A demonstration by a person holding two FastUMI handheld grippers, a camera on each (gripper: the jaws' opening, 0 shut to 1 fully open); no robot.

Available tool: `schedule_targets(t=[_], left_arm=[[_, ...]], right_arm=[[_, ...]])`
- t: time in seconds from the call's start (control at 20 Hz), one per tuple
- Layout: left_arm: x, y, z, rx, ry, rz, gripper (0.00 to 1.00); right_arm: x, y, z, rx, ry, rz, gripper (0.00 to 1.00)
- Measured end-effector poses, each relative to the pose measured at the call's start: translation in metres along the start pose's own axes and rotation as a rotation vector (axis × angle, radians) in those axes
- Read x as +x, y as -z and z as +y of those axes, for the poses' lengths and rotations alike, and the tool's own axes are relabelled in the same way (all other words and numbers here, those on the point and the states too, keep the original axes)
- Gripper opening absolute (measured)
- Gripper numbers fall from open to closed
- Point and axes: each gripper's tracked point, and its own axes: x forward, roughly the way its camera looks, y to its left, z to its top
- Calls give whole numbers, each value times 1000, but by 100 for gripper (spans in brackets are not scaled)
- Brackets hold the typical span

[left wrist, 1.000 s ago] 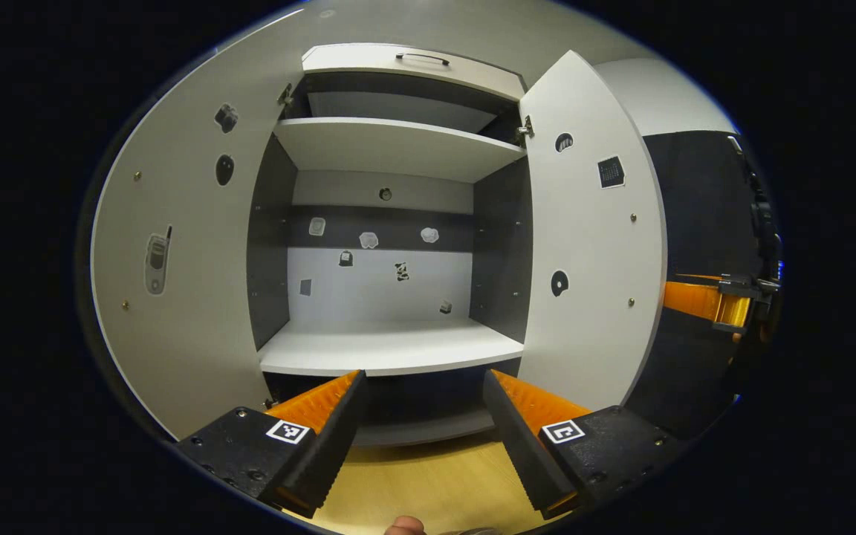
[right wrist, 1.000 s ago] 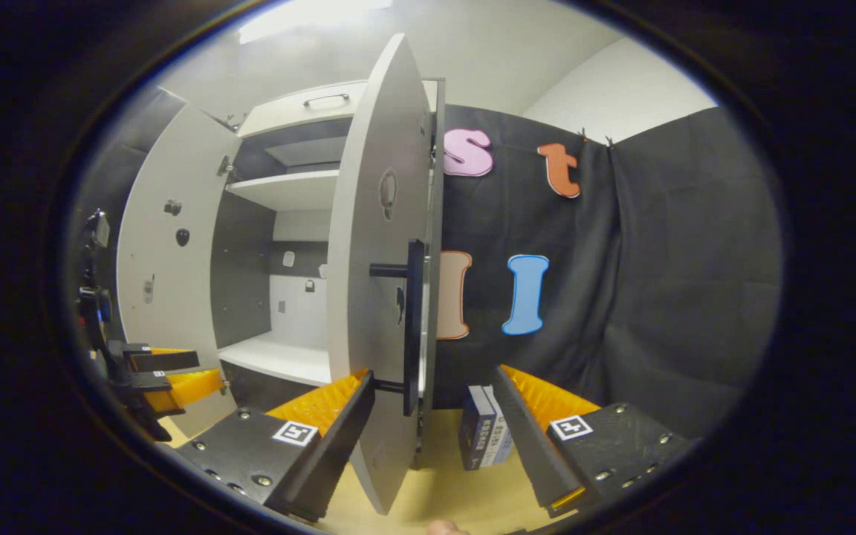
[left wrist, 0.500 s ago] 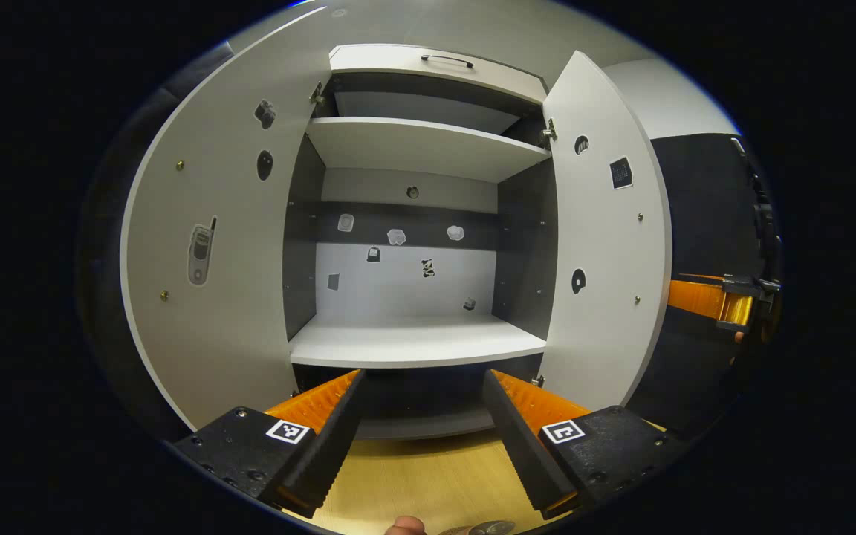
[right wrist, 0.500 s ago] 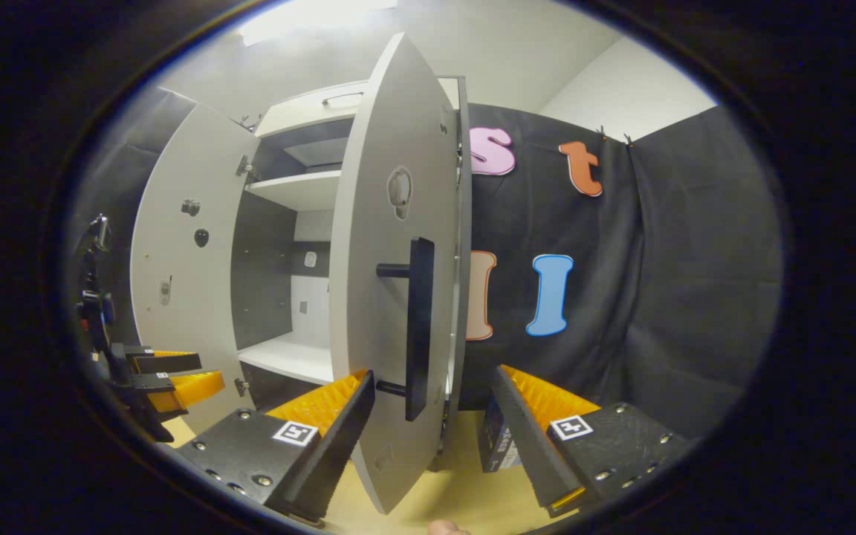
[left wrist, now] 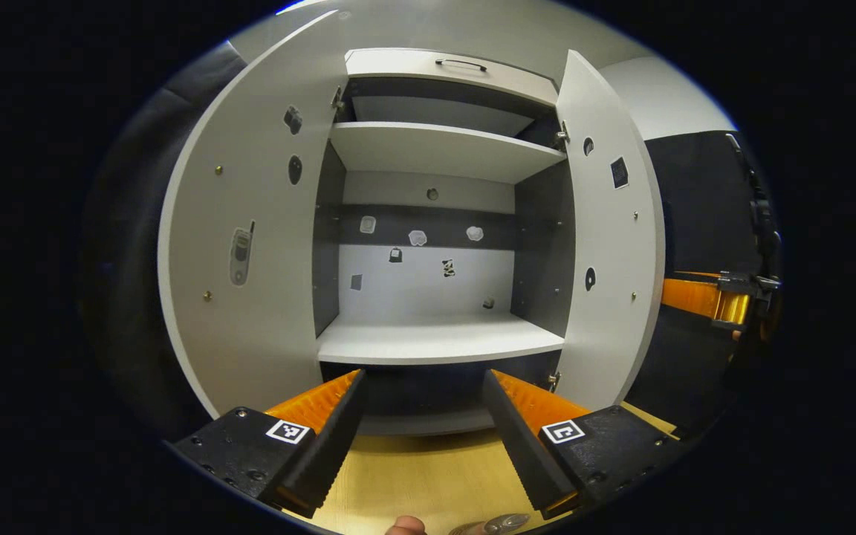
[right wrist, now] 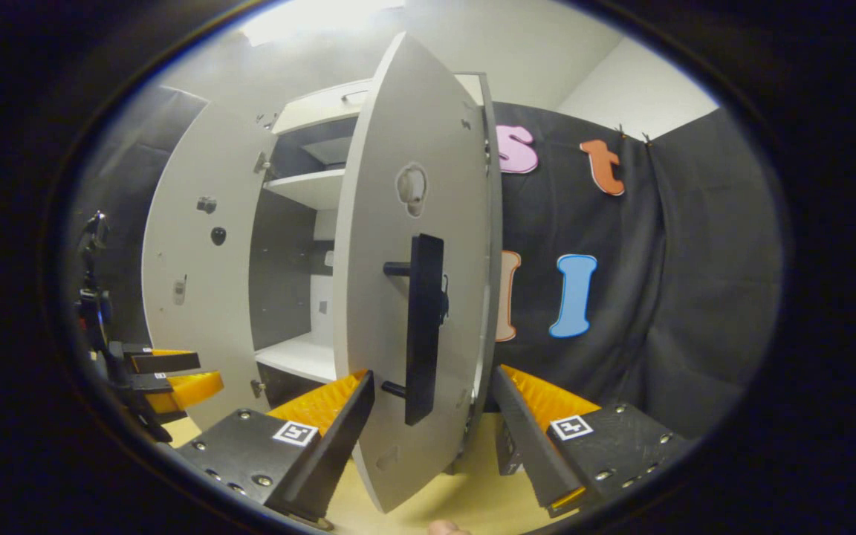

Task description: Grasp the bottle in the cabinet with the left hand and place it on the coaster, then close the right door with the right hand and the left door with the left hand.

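Observation:
The cabinet stands with both doors open and its white middle shelf [left wrist: 435, 338] bare. My left gripper [left wrist: 423, 380] is open and faces the shelf from in front, nothing between its fingers. A shiny rounded thing [left wrist: 493, 524] peeks in at the bottom edge; I cannot tell what it is. The right door [right wrist: 406, 223] shows its outer face and black handle [right wrist: 424, 327]. My right gripper [right wrist: 432, 383] is open with the door's lower part between its fingers; contact cannot be told. The left door [left wrist: 250, 245] swings far out.
A dark box [right wrist: 506, 446] stands on the wooden tabletop [left wrist: 428, 475] behind the right door. The left gripper [right wrist: 168, 375] shows at the far left of the right gripper view, the right gripper [left wrist: 703, 299] past the right door [left wrist: 610, 245]. A fingertip [left wrist: 404, 527] sits at the bottom.
The right door's outer face has turned more toward the right gripper's camera and now covers most of the box. The left gripper's view has shifted left, so the cabinet sits farther right.

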Motion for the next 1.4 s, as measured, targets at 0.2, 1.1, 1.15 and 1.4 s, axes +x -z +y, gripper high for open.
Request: schedule_targets(t=[0.2,1.1,1.15,1.4], left_arm=[[-8,0,15,-3,-40,2,98],[-58,-2,69,-2,-168,-6,98],[-60,-2,72,0,-174,-8,98],[-71,-2,93,7,-218,-7,98]], right_arm=[[10,1,21,-35,-50,1,98],[32,6,102,16,-227,29,98],[32,6,104,16,-231,30,99],[36,9,110,23,-241,37,99]])
